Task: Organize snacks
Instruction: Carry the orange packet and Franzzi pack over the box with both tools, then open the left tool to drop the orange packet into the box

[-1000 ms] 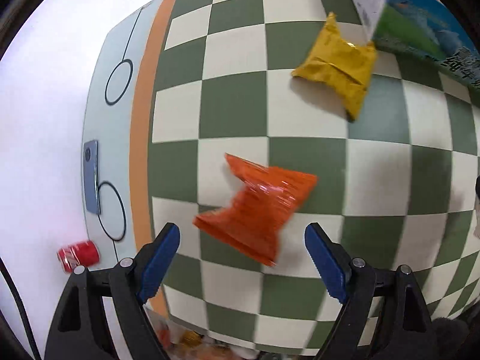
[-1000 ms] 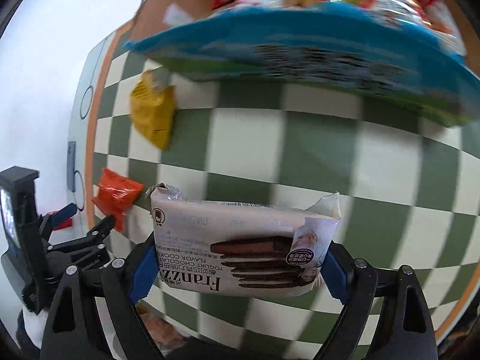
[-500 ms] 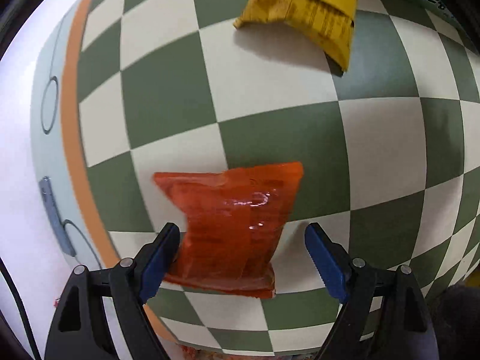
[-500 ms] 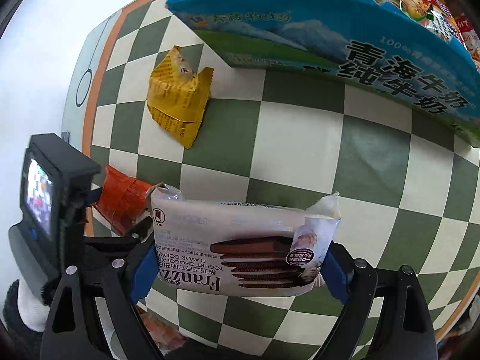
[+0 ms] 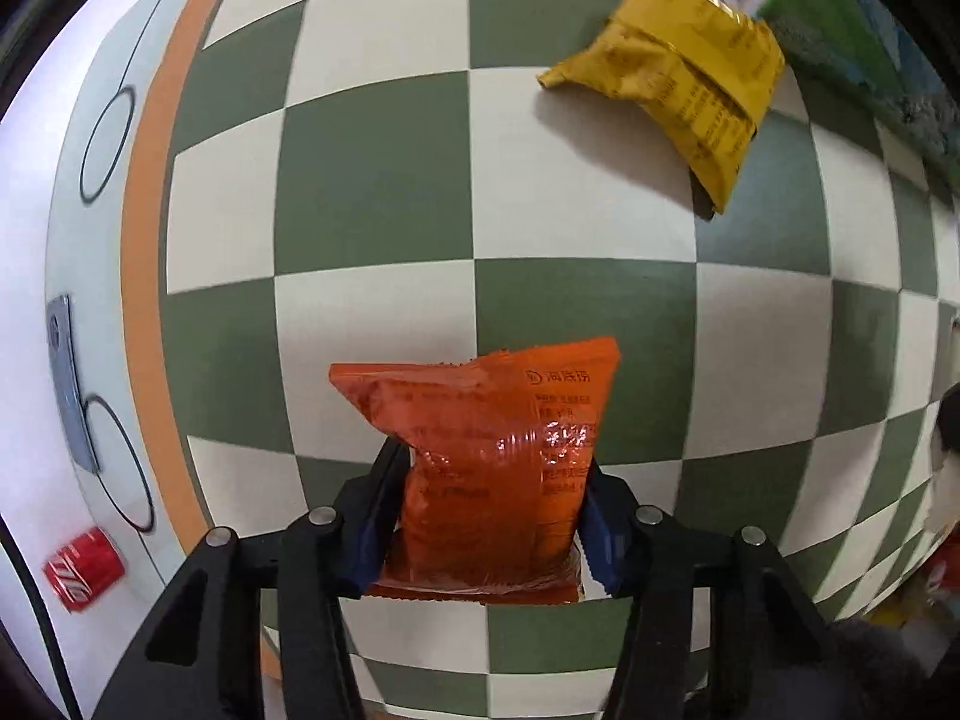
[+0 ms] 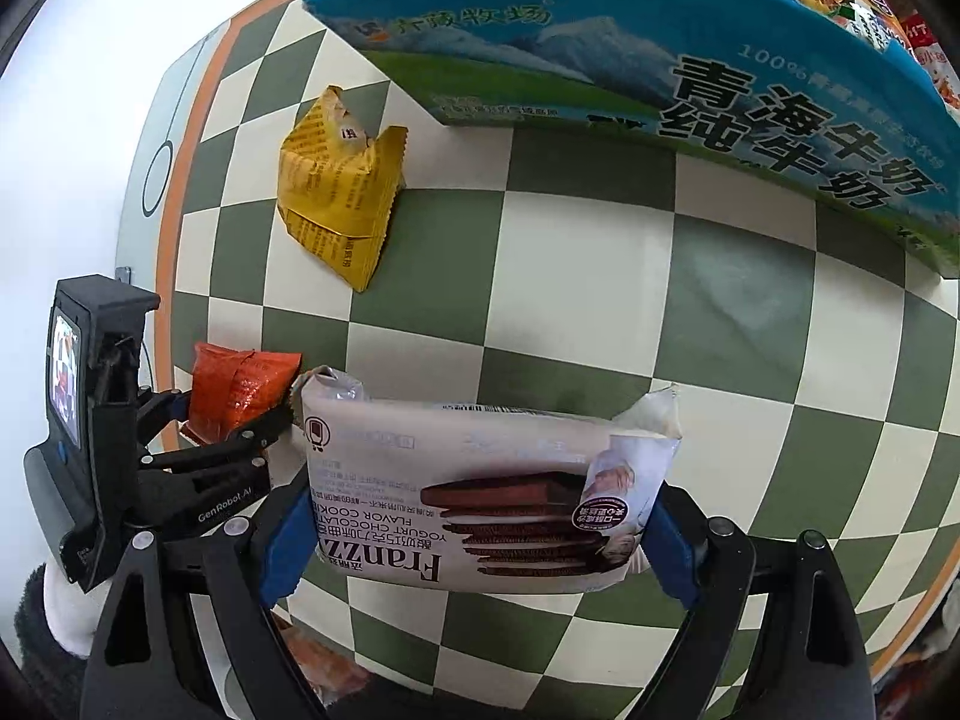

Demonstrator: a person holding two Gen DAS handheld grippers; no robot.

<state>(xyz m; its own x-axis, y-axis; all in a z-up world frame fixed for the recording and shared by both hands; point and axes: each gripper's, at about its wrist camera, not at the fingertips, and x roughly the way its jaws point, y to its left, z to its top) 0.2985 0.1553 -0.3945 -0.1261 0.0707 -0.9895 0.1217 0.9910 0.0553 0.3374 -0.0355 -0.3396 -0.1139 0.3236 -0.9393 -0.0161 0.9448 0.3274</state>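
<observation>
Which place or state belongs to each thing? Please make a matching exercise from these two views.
Things:
1. crinkled orange plastic snack packet
2. pale rectangular Franzzi cookie pack
3. crumpled yellow foil snack packet
4. small red drink can

Places:
A. lying free on the checkered cloth
B. between the pads of the right tool
C. on the white surface beside the cloth
D. between the closing pads of the left tool

Pairs: 1-D, 2-B, 3-A, 4-C
</observation>
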